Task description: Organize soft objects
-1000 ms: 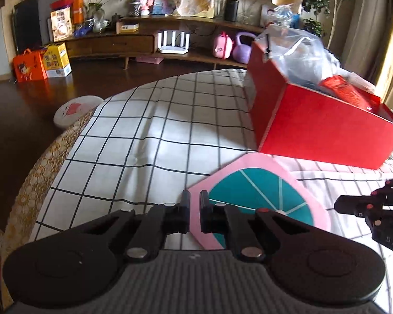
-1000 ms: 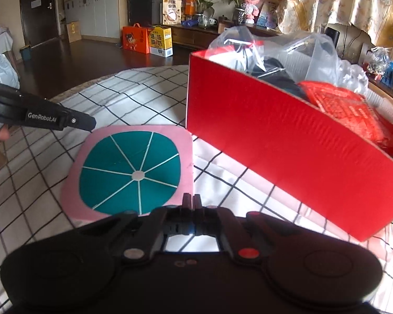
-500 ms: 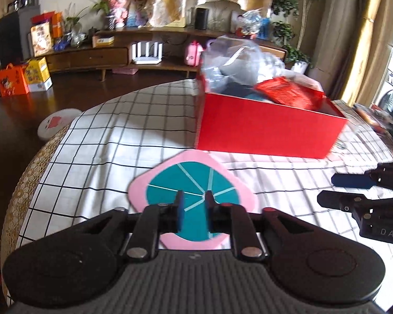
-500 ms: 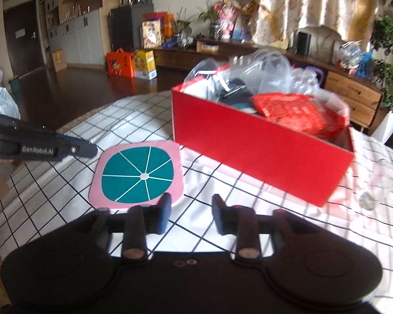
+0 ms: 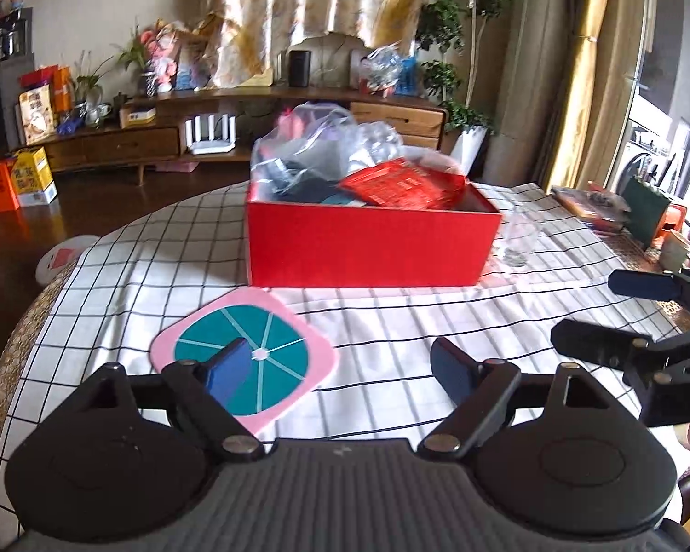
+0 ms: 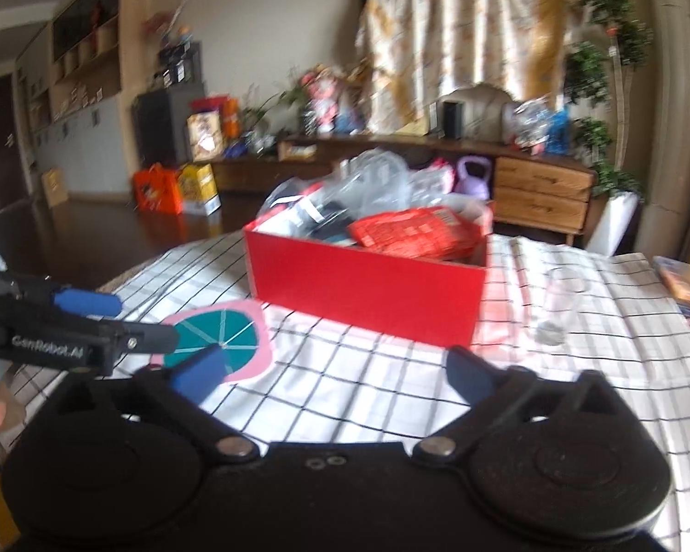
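Note:
A red box stands on the checked tablecloth, filled with clear plastic bags and a red packet; it also shows in the right wrist view. A pink mat with a teal disc lies flat in front of the box, also in the right wrist view. My left gripper is open and empty, held above the mat's right side. My right gripper is open and empty, to the right of the mat and short of the box.
A clear glass stands right of the box. Books and cups lie at the table's far right. The round table edge falls off at the left. A wooden sideboard lines the back wall.
Both grippers have opened wide from shut. Both have pulled back and risen, so the box and the mat look smaller and farther away.

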`<state>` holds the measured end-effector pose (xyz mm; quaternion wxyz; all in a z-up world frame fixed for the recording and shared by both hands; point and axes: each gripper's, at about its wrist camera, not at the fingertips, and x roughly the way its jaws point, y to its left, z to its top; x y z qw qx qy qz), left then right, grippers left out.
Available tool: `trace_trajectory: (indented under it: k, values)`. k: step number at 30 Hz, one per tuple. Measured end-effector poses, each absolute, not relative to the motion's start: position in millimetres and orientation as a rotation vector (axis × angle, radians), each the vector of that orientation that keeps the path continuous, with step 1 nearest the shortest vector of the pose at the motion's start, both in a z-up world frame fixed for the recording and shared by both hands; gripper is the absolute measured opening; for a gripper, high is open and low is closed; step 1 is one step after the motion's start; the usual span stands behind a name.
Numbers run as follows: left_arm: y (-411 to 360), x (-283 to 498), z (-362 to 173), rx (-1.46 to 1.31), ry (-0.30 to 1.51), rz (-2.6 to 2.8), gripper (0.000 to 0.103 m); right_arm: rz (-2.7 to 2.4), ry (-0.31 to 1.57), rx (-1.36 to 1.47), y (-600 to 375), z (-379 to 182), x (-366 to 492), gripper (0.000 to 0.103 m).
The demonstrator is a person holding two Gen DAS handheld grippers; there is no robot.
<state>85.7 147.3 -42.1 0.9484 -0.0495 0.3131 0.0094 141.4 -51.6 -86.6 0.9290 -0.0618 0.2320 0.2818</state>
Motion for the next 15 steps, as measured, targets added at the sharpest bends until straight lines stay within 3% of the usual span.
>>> trace_trajectory:
  k: [5,15]
  values:
    - [127.8,83.4,-37.7,-0.06,0.618,0.018,0.095,0.543,0.462,-0.089,-67.5,-84.5,139.5,0.103]
    - [110.4,80.6,-35.8,-0.04,0.601,0.023,0.095,0.52,0.454,-0.072,-80.7,-87.2,138.1,0.103]
